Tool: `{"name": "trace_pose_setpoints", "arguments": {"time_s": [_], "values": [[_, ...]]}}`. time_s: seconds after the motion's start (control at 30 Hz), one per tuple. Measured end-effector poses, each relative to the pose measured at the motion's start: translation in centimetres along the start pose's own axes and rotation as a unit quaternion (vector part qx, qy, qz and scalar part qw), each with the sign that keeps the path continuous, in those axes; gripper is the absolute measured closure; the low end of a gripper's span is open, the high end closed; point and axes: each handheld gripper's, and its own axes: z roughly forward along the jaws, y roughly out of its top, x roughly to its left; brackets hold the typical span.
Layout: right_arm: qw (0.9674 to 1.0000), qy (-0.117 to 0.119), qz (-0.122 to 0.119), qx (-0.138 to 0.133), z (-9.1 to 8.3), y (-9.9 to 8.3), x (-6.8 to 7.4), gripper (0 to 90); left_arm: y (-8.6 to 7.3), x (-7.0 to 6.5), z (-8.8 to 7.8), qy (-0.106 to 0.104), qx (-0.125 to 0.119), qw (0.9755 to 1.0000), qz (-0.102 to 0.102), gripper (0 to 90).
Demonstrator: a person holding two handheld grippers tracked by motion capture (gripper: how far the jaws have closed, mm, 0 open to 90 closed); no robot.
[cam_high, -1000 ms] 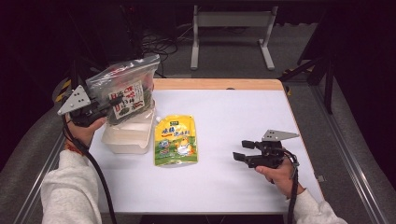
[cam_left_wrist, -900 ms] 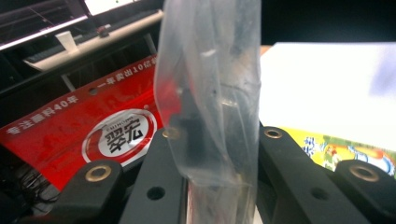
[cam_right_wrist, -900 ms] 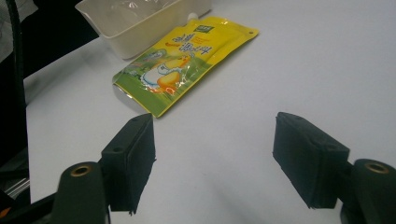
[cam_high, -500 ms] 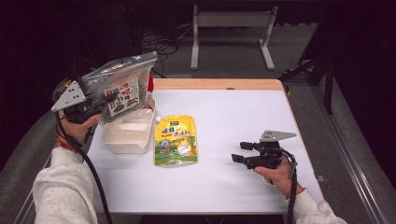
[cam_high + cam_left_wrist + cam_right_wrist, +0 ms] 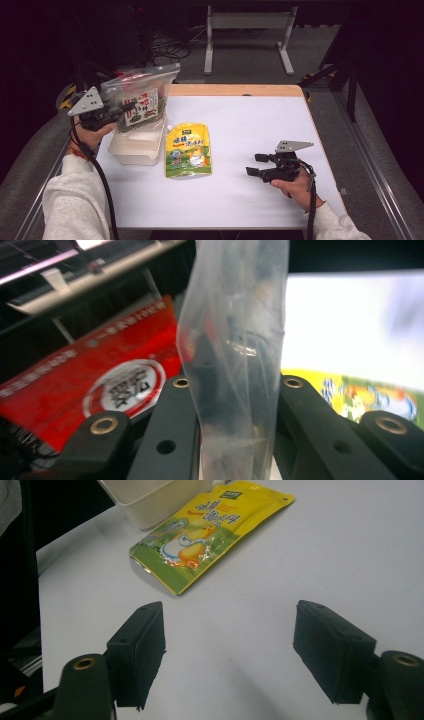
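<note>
- The right gripper (image 5: 255, 165) rests low on the white table (image 5: 250, 200), nearest the person's edge, with its jaws spread wide and nothing between them. In the right gripper view its two black pads (image 5: 142, 652) frame bare tabletop.
- Ahead of those open jaws, toward the left of the table, lies the yellow pouch (image 5: 188, 150). It is flat, its long axis running from the near edge toward the far edge, with the cap end farther away. The right gripper is the free one and points roughly at it, so I judge it better placed for that pouch than the left.
- Just left of the pouch stands the white tub (image 5: 136, 146), open side up.
- The left gripper (image 5: 114, 111) is held up above the tub's left rim, its jaws pinched on the clear plastic bag (image 5: 142, 97). The left gripper view shows the thin film (image 5: 235, 365) squeezed between the two jaws.
- The bag hangs in the air over the far part of the tub, tilted, its long side stretching away from the jaws toward the table's middle. A printed packet (image 5: 140, 107) sits inside it.
- The coming move likely hinges on lowering the bag straight into the tub below.
</note>
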Motion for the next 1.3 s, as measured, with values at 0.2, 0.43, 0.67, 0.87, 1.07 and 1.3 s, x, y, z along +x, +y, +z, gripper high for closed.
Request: {"name": "trace_pose_setpoints", "arguments": {"time_s": [0.2, 0.43, 0.67, 0.87, 1.07, 1.3], "values": [[1.0000, 0.004, 0.000, 0.008, 0.2, -0.1, 0.0, 27.6, -1.3, 0.3, -0.6, -0.003, -0.014, 0.9996, -0.022, 80.5], [0.9997, 0.010, 0.002, 0.020, 0.6, -0.2, -0.1, 27.0, -0.9, 0.2, -0.9, -0.008, 0.016, 0.9997, -0.017, 81.1], [0.9995, 0.013, 0.005, 0.027, 0.8, -0.3, -0.2, 27.0, -1.9, -0.4, 1.3, -0.009, 0.071, 0.9973, -0.016, 81.1], [0.9994, 0.018, 0.003, 0.030, 0.9, -0.4, -0.1, 26.8, -3.5, 0.2, 0.8, -0.009, 0.022, 0.9977, -0.064, 80.9], [0.9993, 0.019, 0.003, 0.033, 1.1, -0.3, 0.0, 26.8, -4.4, 0.1, 0.7, -0.009, -0.002, 0.9969, -0.078, 80.9], [0.9994, 0.019, -0.001, 0.029, 1.0, -0.2, 0.1, 26.7, -5.1, -0.3, 0.4, -0.011, -0.016, 0.9961, -0.086, 80.9]]}}
